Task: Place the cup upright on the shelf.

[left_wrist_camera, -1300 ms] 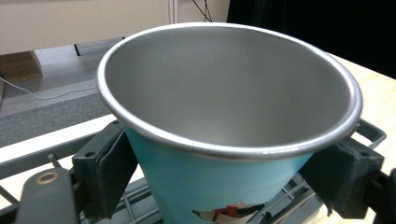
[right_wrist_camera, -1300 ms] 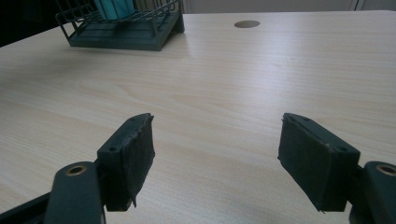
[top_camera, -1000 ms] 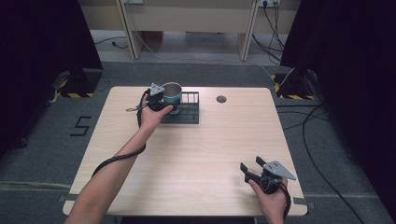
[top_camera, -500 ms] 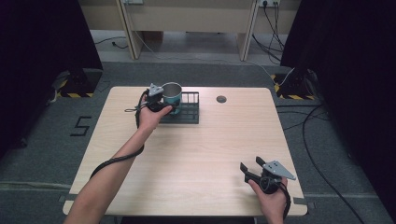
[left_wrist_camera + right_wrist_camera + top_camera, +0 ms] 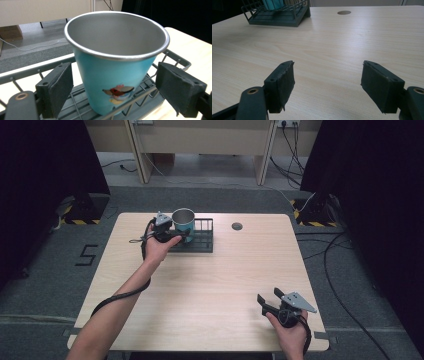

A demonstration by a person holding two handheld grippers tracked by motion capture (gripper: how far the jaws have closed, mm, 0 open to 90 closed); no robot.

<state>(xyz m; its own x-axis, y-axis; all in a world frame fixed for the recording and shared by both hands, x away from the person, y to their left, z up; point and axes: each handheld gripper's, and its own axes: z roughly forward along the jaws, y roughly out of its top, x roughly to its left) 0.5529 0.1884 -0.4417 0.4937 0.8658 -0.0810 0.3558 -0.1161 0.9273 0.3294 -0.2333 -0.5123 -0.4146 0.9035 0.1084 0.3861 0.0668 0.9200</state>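
A teal metal cup (image 5: 184, 223) (image 5: 113, 72) with a steel rim and a small picture on its side stands upright in the left end of a dark wire rack (image 5: 200, 241) (image 5: 172, 56) at the table's far side. My left gripper (image 5: 172, 236) (image 5: 120, 95) is open, its two pads on either side of the cup with a gap to each. My right gripper (image 5: 267, 301) (image 5: 328, 87) is open near the table's front right corner, low over bare wood with nothing between its pads. Far off in the right gripper view are the rack (image 5: 278, 18) and the cup's base (image 5: 272, 4).
A round grommet hole (image 5: 237, 226) (image 5: 344, 12) sits in the table (image 5: 215, 285) to the right of the rack. Black curtains flank the table. Cables lie on the grey floor at the right (image 5: 340, 245), and wooden furniture legs stand behind.
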